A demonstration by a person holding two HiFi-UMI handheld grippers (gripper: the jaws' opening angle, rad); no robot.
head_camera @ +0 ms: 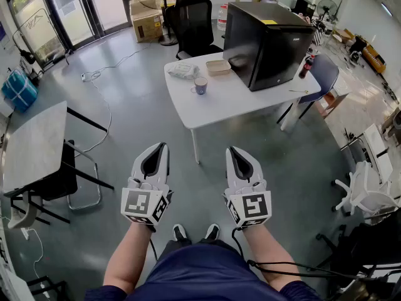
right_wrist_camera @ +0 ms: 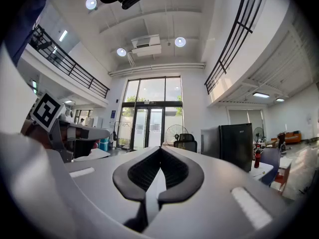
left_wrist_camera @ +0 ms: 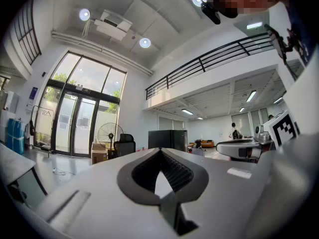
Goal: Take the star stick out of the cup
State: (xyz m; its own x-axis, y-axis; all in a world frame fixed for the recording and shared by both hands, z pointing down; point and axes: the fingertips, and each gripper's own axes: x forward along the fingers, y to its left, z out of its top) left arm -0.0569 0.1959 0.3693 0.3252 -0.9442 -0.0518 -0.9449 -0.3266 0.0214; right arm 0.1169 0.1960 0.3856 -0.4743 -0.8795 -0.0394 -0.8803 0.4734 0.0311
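Note:
A small purple cup point(head_camera: 200, 85) stands on the white table point(head_camera: 238, 99), well ahead of me across bare floor. No star stick can be made out in it at this distance. My left gripper point(head_camera: 161, 147) and right gripper point(head_camera: 232, 150) are held side by side at waist height above my feet, far short of the table. Both are shut with nothing between the jaws. In the left gripper view the left gripper point(left_wrist_camera: 159, 151) points level into the room. The right gripper point(right_wrist_camera: 160, 148) does the same in the right gripper view.
On the table are a black mini fridge point(head_camera: 266, 42), a shallow tray point(head_camera: 218, 67), a crumpled bag point(head_camera: 183, 71) and a thin yellowish stick point(head_camera: 298, 91). A black office chair point(head_camera: 193, 21) stands behind it, a blue chair point(head_camera: 326, 74) to its right, and a grey table point(head_camera: 34, 146) at my left.

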